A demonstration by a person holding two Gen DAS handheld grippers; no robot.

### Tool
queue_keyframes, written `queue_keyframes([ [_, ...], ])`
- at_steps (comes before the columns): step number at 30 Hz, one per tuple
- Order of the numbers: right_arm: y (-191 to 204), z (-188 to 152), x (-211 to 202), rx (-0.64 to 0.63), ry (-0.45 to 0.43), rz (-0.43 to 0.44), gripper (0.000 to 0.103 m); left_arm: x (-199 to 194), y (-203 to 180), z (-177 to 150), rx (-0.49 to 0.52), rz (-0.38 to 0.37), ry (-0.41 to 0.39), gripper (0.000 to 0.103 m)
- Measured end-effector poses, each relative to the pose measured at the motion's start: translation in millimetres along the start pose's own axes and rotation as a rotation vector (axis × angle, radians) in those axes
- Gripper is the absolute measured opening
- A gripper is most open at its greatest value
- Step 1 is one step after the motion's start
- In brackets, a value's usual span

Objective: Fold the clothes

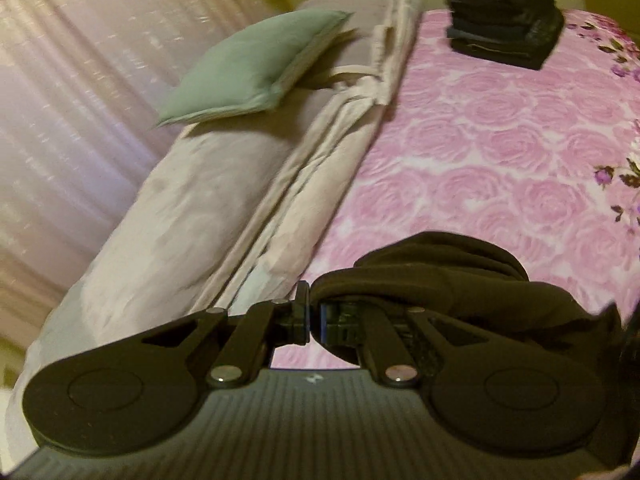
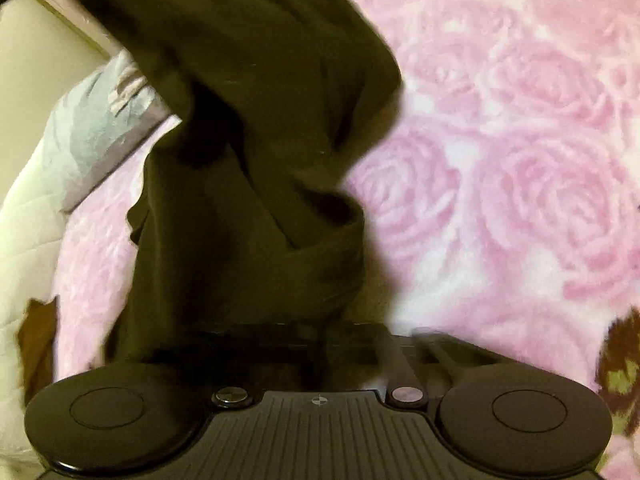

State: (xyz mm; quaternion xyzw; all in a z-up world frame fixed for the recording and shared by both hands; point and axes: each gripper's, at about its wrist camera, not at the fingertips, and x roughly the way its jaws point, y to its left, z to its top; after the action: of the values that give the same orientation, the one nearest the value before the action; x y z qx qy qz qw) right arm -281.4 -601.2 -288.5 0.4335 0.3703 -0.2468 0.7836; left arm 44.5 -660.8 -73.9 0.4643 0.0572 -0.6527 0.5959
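Pinching dark garment (image 1: 460, 280) between left hand-held gripper (image 1: 311, 320) fingers, above pink bedspread (image 1: 500, 140).

black garment (image 2: 256, 152), pink rose-patterned blanket (image 1: 500, 140)

No words, brand names or numbers can be read in either view. The only sign is a small pale mark at the centre of each gripper's ribbed housing: on the left gripper housing (image 1: 311, 378) a small light emblem, too blurred to identify; on the right gripper housing (image 2: 319, 401) a small circle crossed by a horizontal and a vertical line. The garment and bedding show no legible label.
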Motion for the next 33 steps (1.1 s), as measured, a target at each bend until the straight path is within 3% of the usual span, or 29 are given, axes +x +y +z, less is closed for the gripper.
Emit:
queue_keyframes([
  [3, 5.4, 25.8, -45.2, -0.092, -0.055, -0.019, 0.004, -42.6, 13.3, -7.6, -0.075, 0.084, -0.007, 0.005],
  [9, 23.4, 101.1, -168.4, -0.384, -0.254, -0.113, 0.004, -130.5, 36.7, -16.1, -0.231, 0.259, -0.036, 0.005],
  [13, 49.0, 133.2, -233.4, -0.511, -0.403, -0.174, 0.004, -185.2, 18.5, -12.2, -0.247, 0.316, -0.096, 0.005],
  [17, 80.5, 112.0, -278.3, -0.569, -0.534, -0.236, 0.004, -238.0, -0.8, -13.7, -0.29, 0.338, -0.185, 0.004],
  [26, 158.6, -8.1, -414.2, -0.629, -0.873, -0.373, 0.004, -407.4, -32.6, -37.9, -0.277, 0.381, -0.434, 0.005],
  [30, 190.3, -27.5, -469.1, -0.676, -1.01, -0.417, 0.004, -467.8, -29.5, -32.4, -0.266, 0.398, -0.522, 0.005],
  [33, 206.1, -20.3, -485.8, -0.719, -1.045, -0.454, 0.004, -489.3, -21.2, -22.4, -0.276, 0.392, -0.554, 0.005],
])
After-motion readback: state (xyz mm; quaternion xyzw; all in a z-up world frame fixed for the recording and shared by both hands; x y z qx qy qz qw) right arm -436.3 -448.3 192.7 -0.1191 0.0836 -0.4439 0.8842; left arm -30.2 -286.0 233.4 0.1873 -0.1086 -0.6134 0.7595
